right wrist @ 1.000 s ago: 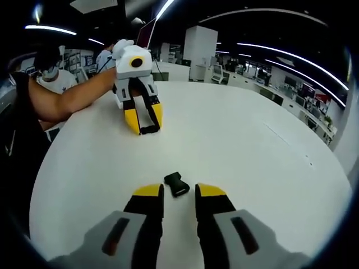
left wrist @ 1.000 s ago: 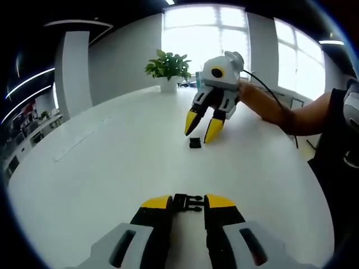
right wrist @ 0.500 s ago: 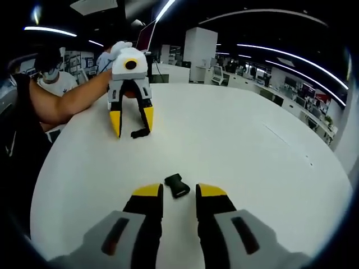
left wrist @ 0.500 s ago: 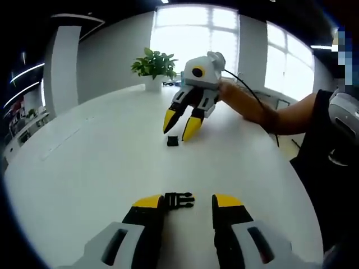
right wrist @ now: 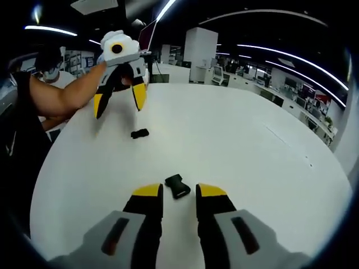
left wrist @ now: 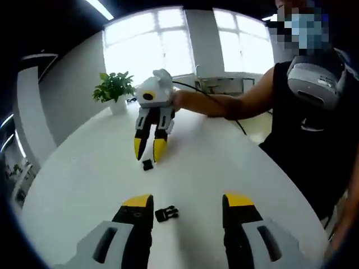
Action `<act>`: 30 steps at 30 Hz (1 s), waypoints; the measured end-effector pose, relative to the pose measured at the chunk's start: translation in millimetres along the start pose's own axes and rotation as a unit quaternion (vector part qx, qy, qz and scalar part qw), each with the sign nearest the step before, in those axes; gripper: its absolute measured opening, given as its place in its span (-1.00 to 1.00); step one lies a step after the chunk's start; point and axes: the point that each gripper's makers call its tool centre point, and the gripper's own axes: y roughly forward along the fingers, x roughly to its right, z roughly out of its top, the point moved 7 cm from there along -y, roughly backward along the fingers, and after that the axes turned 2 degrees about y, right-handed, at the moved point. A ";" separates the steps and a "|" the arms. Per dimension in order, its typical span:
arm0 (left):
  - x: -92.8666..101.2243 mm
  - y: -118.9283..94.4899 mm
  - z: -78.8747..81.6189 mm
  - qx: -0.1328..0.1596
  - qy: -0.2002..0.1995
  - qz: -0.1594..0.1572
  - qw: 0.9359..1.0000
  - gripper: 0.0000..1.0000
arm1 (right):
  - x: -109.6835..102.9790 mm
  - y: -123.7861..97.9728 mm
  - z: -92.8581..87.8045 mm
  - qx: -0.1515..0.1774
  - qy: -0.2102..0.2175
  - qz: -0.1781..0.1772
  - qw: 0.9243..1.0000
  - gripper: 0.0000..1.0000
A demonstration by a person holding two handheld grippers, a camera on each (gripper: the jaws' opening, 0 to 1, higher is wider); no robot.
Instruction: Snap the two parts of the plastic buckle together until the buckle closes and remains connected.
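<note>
Bench (left wrist: 84, 185), white and round, carries the two black buckle parts, lying well apart and unjoined. From the left gripper view, the left claw (left wrist: 189, 203) has its yellow-tipped jaws spread wide, empty, with the pronged buckle half (left wrist: 166, 213) lying flat just beside its left jaw. Across the bench, the right claw (left wrist: 148, 149) points steeply down, a bare forearm (left wrist: 224, 103) stretched out behind it, its jaws slightly parted just above the socket half (left wrist: 147, 165). From the right gripper view, that socket half (right wrist: 178, 186) lies just ahead of the jaws. A potted plant (left wrist: 115, 91) stands at the far edge.
</note>
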 end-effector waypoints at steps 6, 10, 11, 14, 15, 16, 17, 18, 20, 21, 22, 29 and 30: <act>-22.7 -4.7 -0.4 -0.050 0.049 -0.003 0.998 -0.07 | 2.1 -1.1 1.8 0.006 -0.001 -0.005 1.000 -0.54; -31.5 -0.5 -1.6 -0.117 0.088 -0.019 0.989 -0.12 | 2.2 0.0 2.1 0.004 -0.001 -0.004 1.000 -0.53; -31.3 1.9 -1.3 -0.137 0.099 -0.030 0.985 -0.13 | 1.8 -0.6 2.8 0.005 -0.002 -0.005 1.000 -0.53; -34.7 8.7 3.8 -0.199 0.136 -0.046 0.969 -0.17 | 1.8 -2.8 5.2 0.010 -0.006 -0.008 1.000 -0.53; -34.8 10.7 5.5 -0.207 0.142 -0.053 0.966 -0.22 | 1.7 -3.0 5.6 0.011 -0.006 -0.008 1.000 -0.53; -35.3 15.3 10.5 -0.211 0.153 -0.063 0.964 -0.24 | 1.6 -2.9 5.8 0.011 -0.007 -0.008 1.000 -0.53; -35.3 18.3 13.2 -0.215 0.157 -0.071 0.961 -0.28 | 1.4 -2.8 5.7 0.011 -0.007 -0.008 1.000 -0.53; -35.4 21.1 15.5 -0.220 0.162 -0.077 0.959 -0.31 | 1.4 -2.6 5.5 0.010 -0.007 -0.008 1.000 -0.53; -36.1 28.0 17.4 -0.223 0.169 -0.085 0.956 -0.35 | 2.1 -2.2 4.8 0.010 -0.005 -0.009 1.000 -0.52; -36.6 31.4 16.8 -0.221 0.171 -0.090 0.956 -0.38 | 2.5 -2.2 4.5 0.011 -0.004 -0.010 1.000 -0.52; -37.4 34.1 16.1 -0.214 0.171 -0.096 0.957 -0.41 | 2.7 -2.3 4.2 0.011 -0.004 -0.010 1.000 -0.52; -39.9 41.2 1.2 -0.158 0.116 -0.125 0.973 -0.46 | 1.4 -2.4 4.8 0.012 -0.003 -0.007 1.000 -0.53; -39.8 41.2 0.7 -0.141 0.106 -0.126 0.976 -0.46 | 0.6 -2.1 5.1 0.012 -0.003 -0.005 1.000 -0.53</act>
